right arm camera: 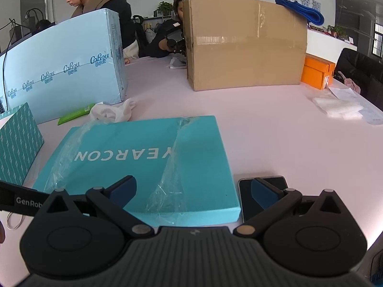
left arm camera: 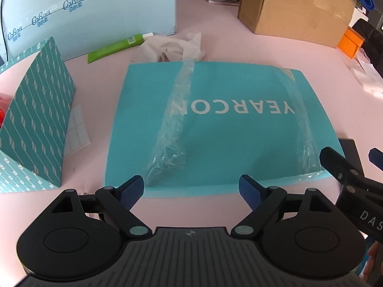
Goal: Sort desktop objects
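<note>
The left tool (left arm camera: 191,189) hovers low over the pink bench (left arm camera: 239,45) with its blue-padded fingers (left arm camera: 131,192) spread wide apart and nothing between them. Directly ahead of it, just past the fingertips, lies the flat teal box (left arm camera: 215,138), lid up, with its long axis running across the tool's line of sight; the white lettering on the lid reads upside down from this side. Two strips of crumpled clear tape (left arm camera: 172,124) cross the lid from the near edge to the far edge. The right tool (right arm camera: 192,192) is also spread apart and empty: its left finger sits over the near edge of the teal box (right arm camera: 143,157) and its right finger over a dark phone (right arm camera: 263,198) that lies flat just beside the box's right edge, long axis pointing away from the tool. To the left of the left tool stands a teal patterned carton (left arm camera: 40,110), upright, with a sheet of white labels (left arm camera: 77,129) flat on the bench beside it. Beyond the teal box lie a crumpled white tissue (left arm camera: 172,46) and a green tube (left arm camera: 115,47), the tube angled toward the far right. Farther still stand a pale blue carton (left arm camera: 95,12) at far left and a brown cardboard box (left arm camera: 296,4) at far right, with an orange box (right arm camera: 318,71) beside the latter.
</note>
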{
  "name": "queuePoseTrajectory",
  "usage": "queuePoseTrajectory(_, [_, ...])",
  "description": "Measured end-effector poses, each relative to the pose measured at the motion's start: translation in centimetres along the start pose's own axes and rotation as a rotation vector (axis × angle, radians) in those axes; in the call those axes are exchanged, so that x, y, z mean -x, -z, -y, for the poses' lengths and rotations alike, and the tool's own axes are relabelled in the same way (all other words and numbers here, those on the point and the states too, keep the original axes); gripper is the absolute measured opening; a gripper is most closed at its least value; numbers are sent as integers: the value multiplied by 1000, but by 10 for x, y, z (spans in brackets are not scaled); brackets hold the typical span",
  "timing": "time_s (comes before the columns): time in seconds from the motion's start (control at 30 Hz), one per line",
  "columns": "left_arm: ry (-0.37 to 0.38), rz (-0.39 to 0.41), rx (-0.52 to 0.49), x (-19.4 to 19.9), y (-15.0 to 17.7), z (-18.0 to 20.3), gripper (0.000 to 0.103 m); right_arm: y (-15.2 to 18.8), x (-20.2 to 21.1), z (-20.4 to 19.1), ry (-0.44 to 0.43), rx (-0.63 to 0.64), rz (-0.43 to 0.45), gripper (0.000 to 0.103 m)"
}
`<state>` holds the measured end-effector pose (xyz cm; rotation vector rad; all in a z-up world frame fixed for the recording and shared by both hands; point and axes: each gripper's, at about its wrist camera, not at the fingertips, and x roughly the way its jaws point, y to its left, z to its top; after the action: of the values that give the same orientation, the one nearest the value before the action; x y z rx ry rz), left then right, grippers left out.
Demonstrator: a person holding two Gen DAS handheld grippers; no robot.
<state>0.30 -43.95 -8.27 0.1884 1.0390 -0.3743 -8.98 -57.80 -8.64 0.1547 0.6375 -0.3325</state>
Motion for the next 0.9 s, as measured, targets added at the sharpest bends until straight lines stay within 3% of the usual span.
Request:
queuePoseTrajectory(0.47, [-39, -7, 59, 0, -1, -23, 85, -7, -9, -25, -36, 81, 28, 103])
queuePoseTrajectory(0.9, [-61, -7, 93, 1, 2, -32, 85, -6, -5, -27, -85, 51, 37, 103])
